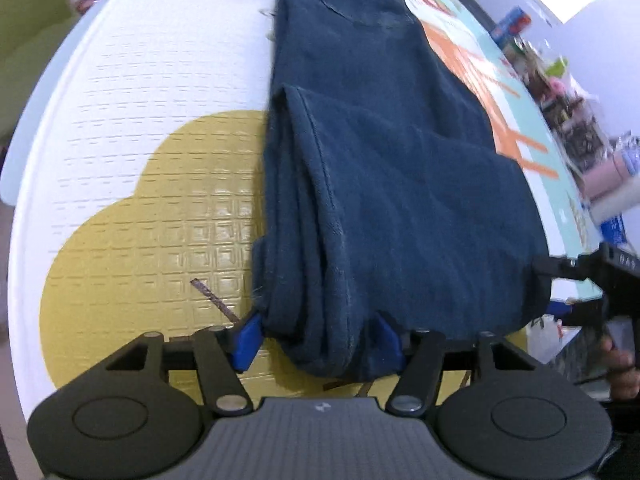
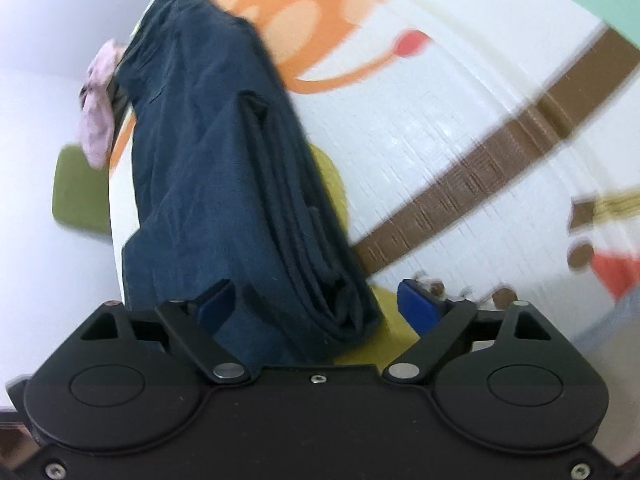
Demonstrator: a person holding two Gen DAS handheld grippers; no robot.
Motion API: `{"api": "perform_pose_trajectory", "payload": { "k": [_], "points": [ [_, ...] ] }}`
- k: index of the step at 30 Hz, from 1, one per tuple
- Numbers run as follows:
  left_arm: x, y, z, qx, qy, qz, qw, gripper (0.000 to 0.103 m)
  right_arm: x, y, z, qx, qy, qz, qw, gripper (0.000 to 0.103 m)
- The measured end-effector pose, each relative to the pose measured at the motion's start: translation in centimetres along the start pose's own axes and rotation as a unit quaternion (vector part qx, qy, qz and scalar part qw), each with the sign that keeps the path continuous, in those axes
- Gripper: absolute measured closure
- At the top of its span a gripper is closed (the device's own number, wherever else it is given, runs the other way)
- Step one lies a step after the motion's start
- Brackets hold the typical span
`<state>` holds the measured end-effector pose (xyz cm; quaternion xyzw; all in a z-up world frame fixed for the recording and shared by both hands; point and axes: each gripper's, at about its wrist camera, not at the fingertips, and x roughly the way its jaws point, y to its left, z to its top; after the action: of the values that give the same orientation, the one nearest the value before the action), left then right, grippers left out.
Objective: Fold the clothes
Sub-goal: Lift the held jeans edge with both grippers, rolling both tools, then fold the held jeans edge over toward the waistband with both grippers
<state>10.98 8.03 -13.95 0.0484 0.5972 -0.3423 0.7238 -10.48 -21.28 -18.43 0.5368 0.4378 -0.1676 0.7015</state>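
Both grippers, left gripper (image 1: 318,340) and right gripper (image 2: 320,304), stand with jaws spread around the near end of the dark blue garment (image 1: 384,168), gripping nothing, so either a fold or a release.

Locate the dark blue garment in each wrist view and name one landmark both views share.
Left wrist view: the dark blue garment runs from top centre down to the left hand-held gripper, its near end between the blue pads.
Right wrist view: the garment runs from upper left down to the right hand-held gripper, left of centre.
Shared landmark: the yellow-green patch on the printed mat, beside the garment.
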Motion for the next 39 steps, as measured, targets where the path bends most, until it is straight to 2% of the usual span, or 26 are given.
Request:
{"api": "perform_pose_trajectory", "payload": {
  "k": [6, 9, 11, 16, 20, 24, 30, 36, 39],
  "points": [
    [0.7, -0.1, 0.1, 0.006, 0.008, 0.01, 0.9999, 0.037, 0.9, 1.4, 0.8, -0.035, 0.025, -0.015, 0.999, 0.014],
    [1.0, 0.0, 0.1, -0.009, 0.01, 0.005, 0.9999, 0.037, 1.2, 2.2, 0.4, -0.066, 0.039, -0.033, 0.996, 0.026],
    [1.4, 0.0, 0.5, -0.018, 0.01, 0.003, 0.9998, 0.039, 1.2, 2.4, 0.4, -0.07, 0.044, -0.035, 0.996, 0.045],
    [1.0, -0.1, 0.2, -0.002, 0.007, 0.001, 1.0, 0.054, 0.9, 2.7, 0.4, -0.078, 0.048, -0.037, 0.995, 0.061],
    [0.6, 0.1, 0.1, -0.003, 0.019, -0.008, 0.9998, 0.061, 0.2, 3.7, 0.4, -0.107, 0.052, -0.041, 0.992, 0.074],
    [0.6, 0.1, 0.3, -0.006, 0.039, -0.014, 0.9991, 0.065, -0.1, 4.0, 0.4, -0.112, 0.064, -0.046, 0.991, 0.077],
    [1.2, -0.1, 0.0, -0.005, 0.077, -0.021, 0.9968, 0.066, -0.4, 4.1, 0.0, -0.115, 0.084, -0.058, 0.988, 0.078],
    [2.2, 0.7, -1.7, -0.032, 0.133, -0.047, 0.9895, 0.066, -0.6, 3.5, -0.5, -0.111, 0.111, -0.071, 0.985, 0.078],
    [2.2, 1.1, -1.8, -0.047, 0.143, -0.057, 0.9871, 0.066, -0.9, 3.3, -0.7, -0.103, 0.118, -0.072, 0.985, 0.079]
  ]
}}
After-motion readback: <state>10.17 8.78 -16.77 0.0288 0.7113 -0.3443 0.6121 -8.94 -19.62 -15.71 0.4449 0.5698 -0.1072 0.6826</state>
